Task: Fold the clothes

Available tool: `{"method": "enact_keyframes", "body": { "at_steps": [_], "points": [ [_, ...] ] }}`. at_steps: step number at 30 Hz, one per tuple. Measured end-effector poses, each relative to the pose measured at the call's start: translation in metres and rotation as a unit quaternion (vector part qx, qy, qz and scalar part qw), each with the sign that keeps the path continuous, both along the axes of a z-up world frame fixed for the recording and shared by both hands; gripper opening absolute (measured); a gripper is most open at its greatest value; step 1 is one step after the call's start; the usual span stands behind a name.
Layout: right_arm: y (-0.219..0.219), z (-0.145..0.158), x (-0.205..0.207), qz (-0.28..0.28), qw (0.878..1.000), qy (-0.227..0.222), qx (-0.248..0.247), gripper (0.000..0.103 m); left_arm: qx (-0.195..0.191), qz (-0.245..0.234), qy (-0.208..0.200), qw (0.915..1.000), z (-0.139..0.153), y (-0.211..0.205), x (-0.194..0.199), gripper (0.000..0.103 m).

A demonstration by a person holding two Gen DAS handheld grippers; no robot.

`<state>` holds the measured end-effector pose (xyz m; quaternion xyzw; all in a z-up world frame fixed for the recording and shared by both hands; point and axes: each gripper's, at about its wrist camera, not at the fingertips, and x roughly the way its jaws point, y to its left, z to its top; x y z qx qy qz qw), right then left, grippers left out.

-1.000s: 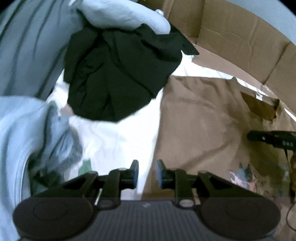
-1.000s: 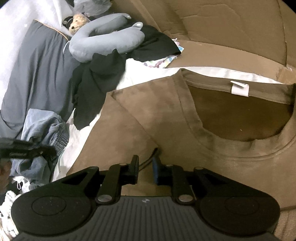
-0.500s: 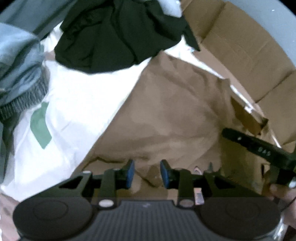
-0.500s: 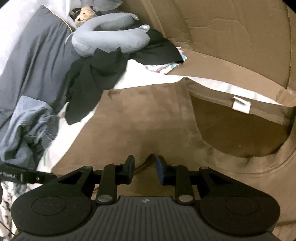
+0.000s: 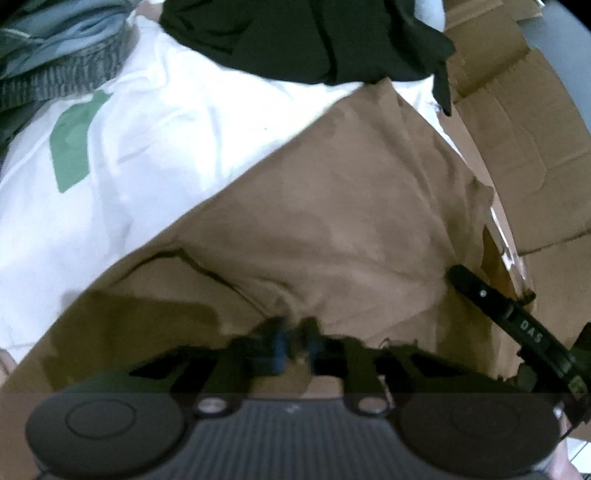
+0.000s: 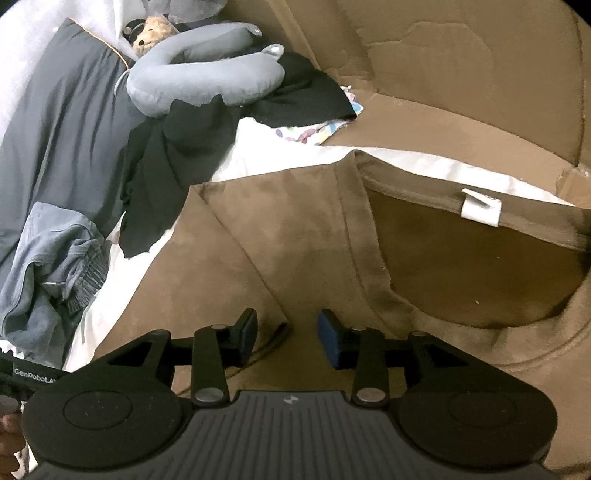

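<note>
A brown t-shirt (image 5: 332, 221) lies spread flat over a white sheet. In the right wrist view its collar with a white label (image 6: 480, 210) is at the right. My left gripper (image 5: 295, 343) points steeply down at the shirt's near edge, shut on a pinch of brown cloth. My right gripper (image 6: 288, 332) hovers over the brown t-shirt (image 6: 277, 240) near the shoulder; its jaws are opening, with a crease of cloth lying loose between them. Each gripper shows at the edge of the other's view: the right gripper (image 5: 517, 325), the left gripper (image 6: 26, 373).
A white sheet with a green patch (image 5: 147, 147) lies under the shirt. A black garment (image 6: 177, 158), a grey neck pillow (image 6: 207, 81), a teddy toy (image 6: 151, 31) and a crumpled grey-blue garment (image 6: 55, 258) lie at the left. Cardboard walls (image 6: 461, 74) stand behind.
My left gripper has come down onto the brown shirt, rolled, and shut on its cloth. My right gripper has stayed in place and its jaws have widened.
</note>
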<state>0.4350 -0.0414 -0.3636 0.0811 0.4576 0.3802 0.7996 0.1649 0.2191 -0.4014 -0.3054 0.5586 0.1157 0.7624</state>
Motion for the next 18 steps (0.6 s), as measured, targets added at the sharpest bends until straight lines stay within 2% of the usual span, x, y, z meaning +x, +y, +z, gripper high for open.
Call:
{"method": "enact_keyframes", "body": {
  "at_steps": [1, 2, 5, 9, 11, 12, 13, 15, 18],
  "points": [
    [0.001, -0.001, 0.001, 0.003, 1.0, 0.001, 0.0, 0.041, -0.002, 0.002, -0.002, 1.0, 0.003, 0.0, -0.002, 0.005],
    [0.001, -0.001, 0.003, 0.005, 1.0, 0.002, -0.002, 0.028, -0.004, 0.005, -0.005, 1.0, 0.006, 0.0, -0.005, 0.005],
    [0.002, 0.001, 0.006, 0.015, 1.0, 0.005, -0.003, 0.006, -0.015, 0.003, -0.01, 0.9998, 0.016, -0.003, -0.014, 0.005],
    [0.001, 0.004, 0.005, 0.02, 1.0, -0.005, -0.004, 0.002, -0.013, -0.023, -0.005, 0.9996, 0.016, -0.012, -0.022, 0.006],
    [0.002, 0.004, 0.005, 0.019, 1.0, -0.006, -0.01, 0.002, 0.02, -0.045, 0.01, 0.9988, 0.013, -0.013, -0.02, 0.014],
    [0.002, 0.004, 0.004, 0.017, 1.0, -0.005, -0.014, 0.003, 0.034, -0.052, 0.011, 0.998, 0.013, -0.013, -0.021, 0.025],
    [0.002, 0.005, 0.004, 0.013, 1.0, -0.004, -0.019, 0.004, 0.046, -0.06, 0.011, 0.9971, 0.014, -0.012, -0.023, 0.029],
    [0.0, 0.008, 0.003, 0.006, 1.0, -0.008, -0.022, 0.004, 0.064, -0.071, 0.001, 0.9954, 0.023, -0.011, -0.026, 0.029],
    [0.0, 0.018, -0.002, 0.016, 0.999, -0.037, -0.018, 0.005, 0.1, -0.074, -0.017, 0.9921, 0.038, -0.001, -0.028, 0.029]
  ]
}}
